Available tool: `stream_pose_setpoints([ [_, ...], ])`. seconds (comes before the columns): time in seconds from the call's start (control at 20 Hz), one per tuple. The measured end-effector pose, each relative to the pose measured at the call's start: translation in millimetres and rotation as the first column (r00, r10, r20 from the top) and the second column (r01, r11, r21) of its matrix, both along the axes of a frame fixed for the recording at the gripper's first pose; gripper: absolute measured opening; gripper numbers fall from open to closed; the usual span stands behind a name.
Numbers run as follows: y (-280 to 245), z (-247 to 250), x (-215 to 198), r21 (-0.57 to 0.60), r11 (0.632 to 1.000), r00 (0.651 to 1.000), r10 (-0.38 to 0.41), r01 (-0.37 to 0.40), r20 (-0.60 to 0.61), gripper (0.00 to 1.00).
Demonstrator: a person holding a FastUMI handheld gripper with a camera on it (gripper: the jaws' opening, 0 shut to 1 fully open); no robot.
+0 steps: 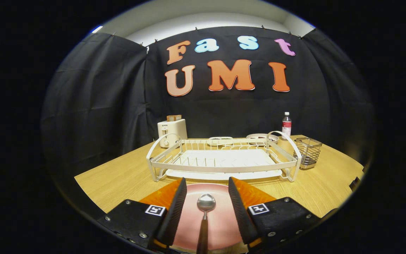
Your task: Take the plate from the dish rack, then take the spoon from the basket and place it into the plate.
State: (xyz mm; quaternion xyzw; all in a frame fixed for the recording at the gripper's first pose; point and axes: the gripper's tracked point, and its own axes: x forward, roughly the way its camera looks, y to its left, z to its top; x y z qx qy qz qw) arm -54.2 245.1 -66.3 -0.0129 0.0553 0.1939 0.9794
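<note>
**Spoon lies on the plate between parted fingers**

Fingers of the gripper (pixel 205 192) stand spread apart, neither one touching the spoon (pixel 205 208) that lies between them. Each finger mount carries a small square black-and-white marker on its top face. The spoon has a shiny metal bowl facing up and a dark handle that runs back toward the camera along the midline of the gap. It rests on the pink plate (pixel 220 222), which sits flat on the wooden table (pixel 118 180) directly under the fingers, with an orange mat (pixel 160 195) showing at both sides beneath it.

Just beyond the fingertips stands the white dish rack (pixel 223 160), its wire slots bare and a white drip tray under it. Right of the rack, near its corner, is the wire basket (pixel 308 152), upright. Behind the rack two small shallow white dishes (pixel 261 137) sit near the back of the table. A clear bottle (pixel 286 125) with a red label stands at the back right; the label's writing is too small to read. At the back left a white toaster (pixel 172 132) holds toast in its slot; a short dark brand word on its front is too blurred to make out.
</note>
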Motion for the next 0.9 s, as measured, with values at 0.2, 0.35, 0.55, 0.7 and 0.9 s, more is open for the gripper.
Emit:
stream_pose_setpoints([
  [0.2, -17, 12, 0, -0.001, 1.0, 1.0, -0.015, 0.015, 0.007, 0.91],
  [0.35, -34, 27, 2, 0.008, 1.0, 0.999, -0.026, 0.025, 0.025, 0.97],
  [0.55, -66, 48, 9, 0.003, 0.998, 0.997, -0.06, 0.06, 0.055, 0.97],
  [0.7, -96, 64, 20, -0.02, 0.995, 0.992, -0.094, 0.096, 0.084, 0.97],
  [0.9, -136, 91, 29, -0.025, 0.989, 0.982, -0.143, 0.147, 0.126, 0.97],
])
